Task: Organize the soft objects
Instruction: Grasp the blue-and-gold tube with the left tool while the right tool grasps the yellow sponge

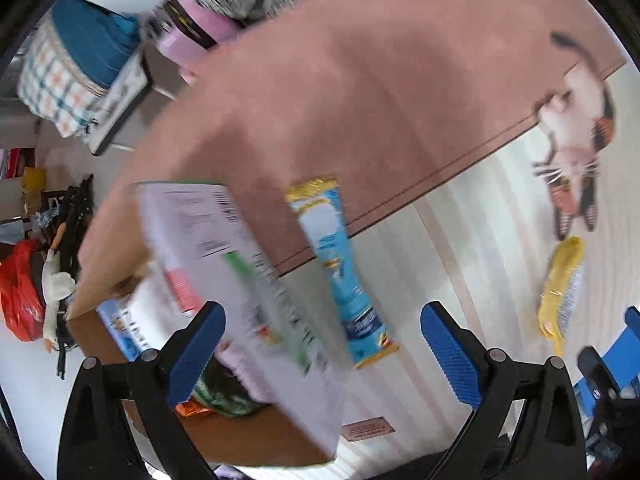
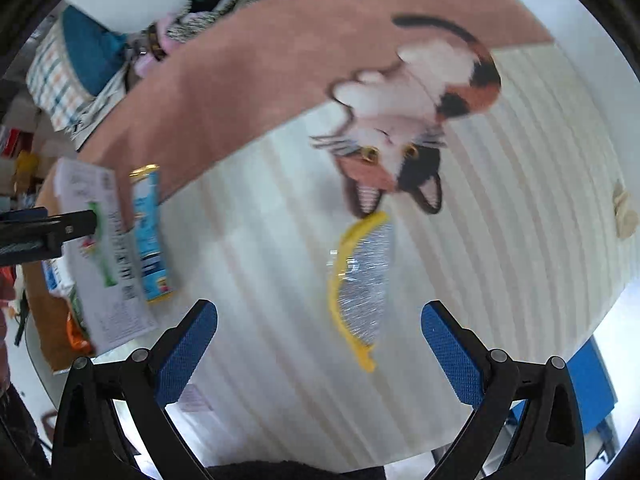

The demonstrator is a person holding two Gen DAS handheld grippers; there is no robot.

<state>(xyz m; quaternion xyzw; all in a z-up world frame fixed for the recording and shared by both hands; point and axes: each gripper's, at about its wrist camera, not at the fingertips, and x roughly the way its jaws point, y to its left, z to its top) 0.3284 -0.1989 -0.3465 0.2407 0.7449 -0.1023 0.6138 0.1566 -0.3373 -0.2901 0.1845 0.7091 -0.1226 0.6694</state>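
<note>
Blue-padded fingers of your left hand-held gripper are standing wide apart with nothing between them, hovering just above the white rectangular carton with green and pink print, which is lying tilted across the rim of an open brown cardboard box. Your right hand-held gripper is likewise spread wide and holding nothing, pointing at the yellow-edged, silvery crinkled packet that is lying on the striped cream mat.

Judging from the task, you are picking up loose soft packets and moving them into the box. For the right side, bring the open fingers down so that they straddle the short width of the silvery packet, press lightly into the mat, then close slowly; crinkly film is likely to slip, so take it near the middle and not by the yellow edge. For the left, the light-blue sachet with gold ends is lying just beside the carton, half on the pink cloth and half on the mat; approach it across its narrow side and keep clear of the carton.

A calico cat picture is printed on the mat, beyond the silvery packet. Motion blur is leaving the carton's barcode and text lines, the sachet's lettering and the small brown label on the mat unreadable; I cannot make out any brand.
</note>
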